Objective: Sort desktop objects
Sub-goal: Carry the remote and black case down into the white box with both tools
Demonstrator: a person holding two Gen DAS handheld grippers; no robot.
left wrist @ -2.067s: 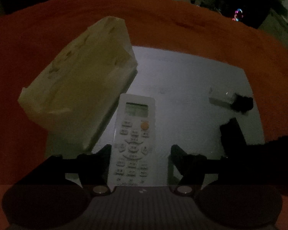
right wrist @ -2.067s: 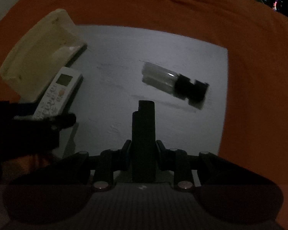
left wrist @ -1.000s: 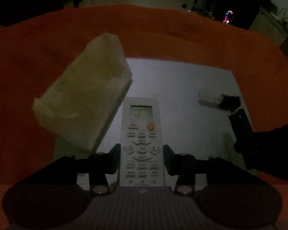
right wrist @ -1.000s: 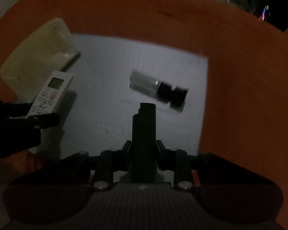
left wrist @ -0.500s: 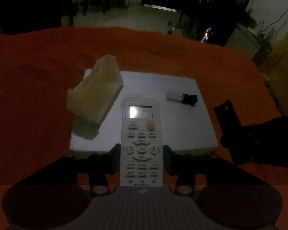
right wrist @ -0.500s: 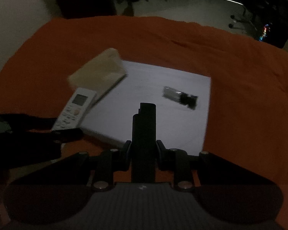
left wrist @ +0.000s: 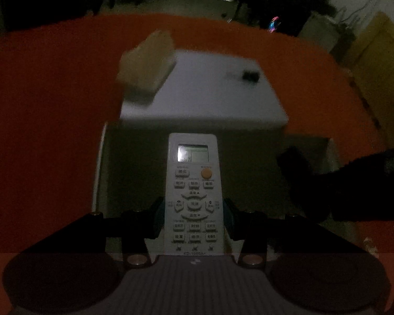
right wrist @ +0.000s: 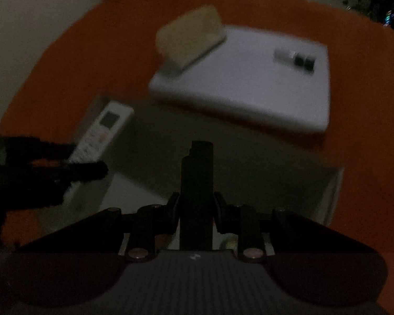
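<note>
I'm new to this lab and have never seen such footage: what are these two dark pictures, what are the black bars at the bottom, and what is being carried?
There is no robot here. A person holds a two-fingered hand tool in each hand, and each tool has a wide-angle camera looking forward along its fingers.

One picture comes from the left gripper. Its jaws are closed on a white remote control, buttons and screen facing the camera.

The other comes from the right gripper. Its jaws grip a dark, slim upright object; it is too dark to say what it is. The left tool and the remote also show at that picture's left edge.

Below lies an orange cloth with a white flat board on it. On the board rest a pale cream pack and a small clear bottle with a dark cap. A pale open box sits under the grippers.
</note>
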